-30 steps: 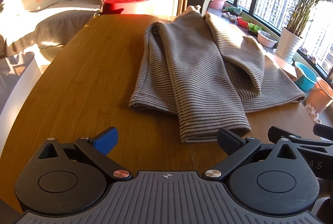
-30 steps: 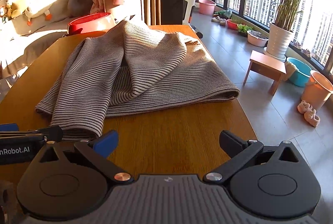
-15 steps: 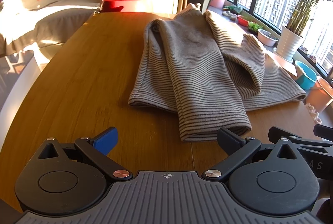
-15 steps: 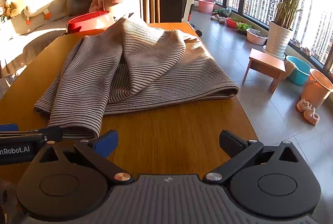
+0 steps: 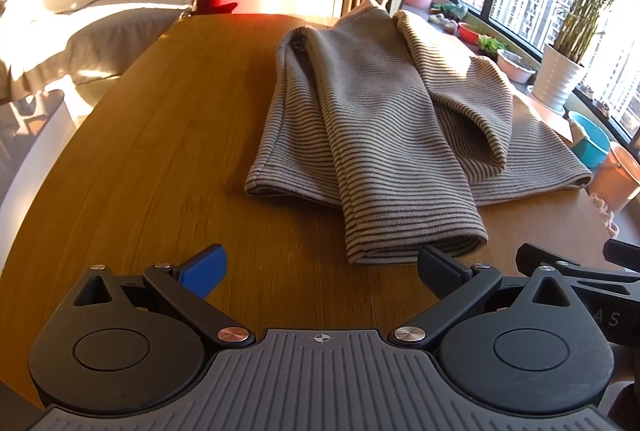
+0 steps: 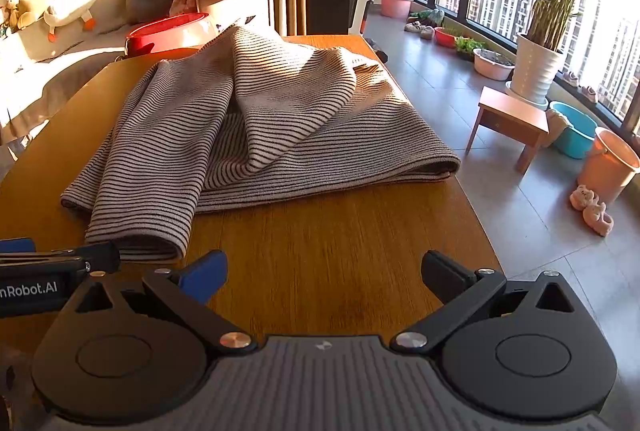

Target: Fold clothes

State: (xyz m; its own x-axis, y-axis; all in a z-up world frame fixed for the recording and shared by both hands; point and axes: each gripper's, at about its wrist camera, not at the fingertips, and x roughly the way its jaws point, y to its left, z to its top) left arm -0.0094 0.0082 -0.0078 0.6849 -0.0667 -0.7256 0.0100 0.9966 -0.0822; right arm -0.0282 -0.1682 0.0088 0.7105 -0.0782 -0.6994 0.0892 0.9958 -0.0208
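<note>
While both the left gripper (image 5: 320, 267) and right gripper (image 6: 324, 271) hover empty, fingers apart, the soft, limp striped top (image 5: 384, 135) looks best pinched at its near hem corners.

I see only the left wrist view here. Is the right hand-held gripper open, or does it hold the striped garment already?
Observer: The right hand-held gripper is open and empty. Only bare table shows between its fingers, short of the striped garment.
Operator: How near is the garment to the table's right edge?
Observer: Its folded right corner reaches that edge. I cannot tell whether it overhangs.
Operator: Is anything on the floor on that side?
Observer: A small wooden stool stands on the tiles, apart from the table.
</note>
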